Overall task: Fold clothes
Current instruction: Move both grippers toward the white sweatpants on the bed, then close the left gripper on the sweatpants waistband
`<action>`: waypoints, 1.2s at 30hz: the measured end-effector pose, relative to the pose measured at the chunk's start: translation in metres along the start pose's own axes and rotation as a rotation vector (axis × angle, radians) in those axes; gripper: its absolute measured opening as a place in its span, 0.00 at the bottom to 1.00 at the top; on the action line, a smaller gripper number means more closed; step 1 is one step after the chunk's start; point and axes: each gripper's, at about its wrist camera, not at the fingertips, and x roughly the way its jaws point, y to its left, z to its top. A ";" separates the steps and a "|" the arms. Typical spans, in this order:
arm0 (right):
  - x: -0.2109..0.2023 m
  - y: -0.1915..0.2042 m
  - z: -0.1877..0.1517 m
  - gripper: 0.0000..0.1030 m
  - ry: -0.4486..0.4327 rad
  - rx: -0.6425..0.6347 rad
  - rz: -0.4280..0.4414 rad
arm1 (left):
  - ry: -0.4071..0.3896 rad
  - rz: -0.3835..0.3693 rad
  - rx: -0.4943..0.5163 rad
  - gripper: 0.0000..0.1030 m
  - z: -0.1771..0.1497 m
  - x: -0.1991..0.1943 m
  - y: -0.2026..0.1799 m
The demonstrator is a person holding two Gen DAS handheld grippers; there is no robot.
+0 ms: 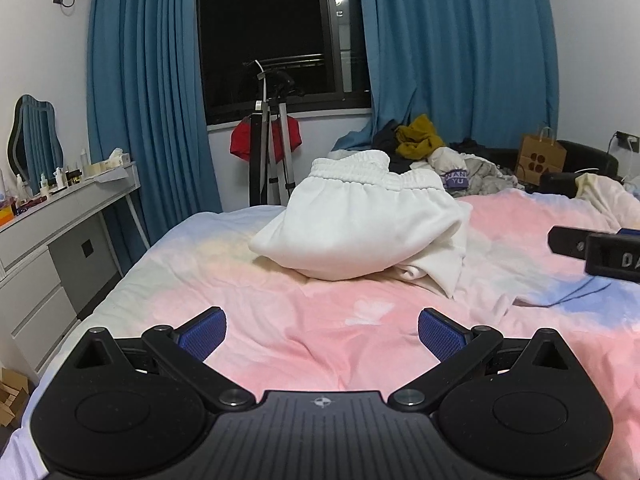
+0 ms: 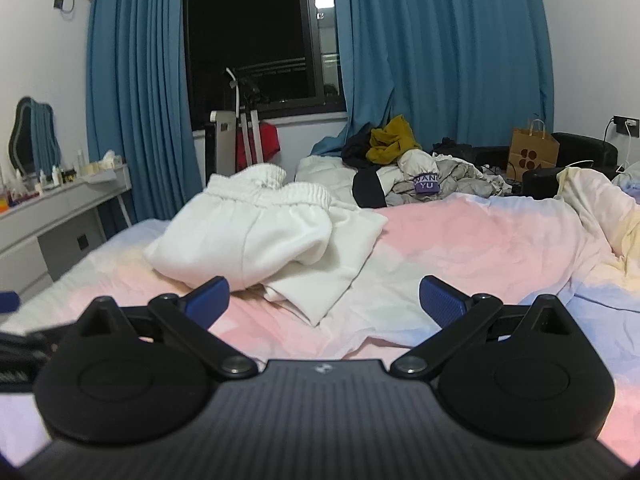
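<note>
White pants with an elastic waistband (image 1: 360, 220) lie in a bunched, roughly folded heap on the pink and blue bedspread (image 1: 320, 344); they also show in the right wrist view (image 2: 256, 236). My left gripper (image 1: 322, 332) is open and empty, above the bedspread, short of the pants. My right gripper (image 2: 324, 300) is open and empty, just short of the pants' loose lower edge. Part of the right gripper's body (image 1: 600, 248) shows at the right edge of the left wrist view.
A pile of unfolded clothes (image 2: 416, 168) lies at the far end of the bed below blue curtains (image 2: 440, 48). A white dresser with bottles (image 1: 60, 216) stands left. A paper bag (image 2: 532, 152) and black chair are far right. A stand with red cloth (image 1: 266, 140) is under the window.
</note>
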 end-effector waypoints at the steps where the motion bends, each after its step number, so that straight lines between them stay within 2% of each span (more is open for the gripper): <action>1: -0.004 0.000 0.000 1.00 -0.005 0.003 0.002 | 0.000 0.000 -0.007 1.00 -0.001 -0.001 0.001; 10: -0.010 -0.001 -0.002 1.00 -0.023 -0.030 0.008 | 0.017 0.049 -0.037 1.00 0.002 -0.003 0.006; 16: -0.006 -0.017 -0.002 1.00 -0.001 0.031 0.004 | 0.108 0.042 -0.100 1.00 0.023 0.026 0.008; 20: 0.000 -0.028 -0.006 1.00 0.030 0.073 0.007 | 0.099 0.032 -0.076 1.00 0.048 0.057 0.004; 24: 0.014 -0.037 -0.012 1.00 0.070 0.115 0.021 | 0.081 0.013 -0.065 1.00 0.080 0.102 -0.001; 28: 0.031 -0.040 -0.020 1.00 0.113 0.127 0.042 | 0.077 -0.026 -0.085 1.00 0.109 0.166 -0.005; 33: 0.056 -0.043 -0.033 1.00 0.172 0.152 0.075 | 0.037 -0.035 -0.014 1.00 0.137 0.246 -0.017; 36: 0.074 -0.045 -0.042 1.00 0.206 0.165 0.078 | 0.035 -0.045 -0.038 1.00 0.158 0.291 -0.014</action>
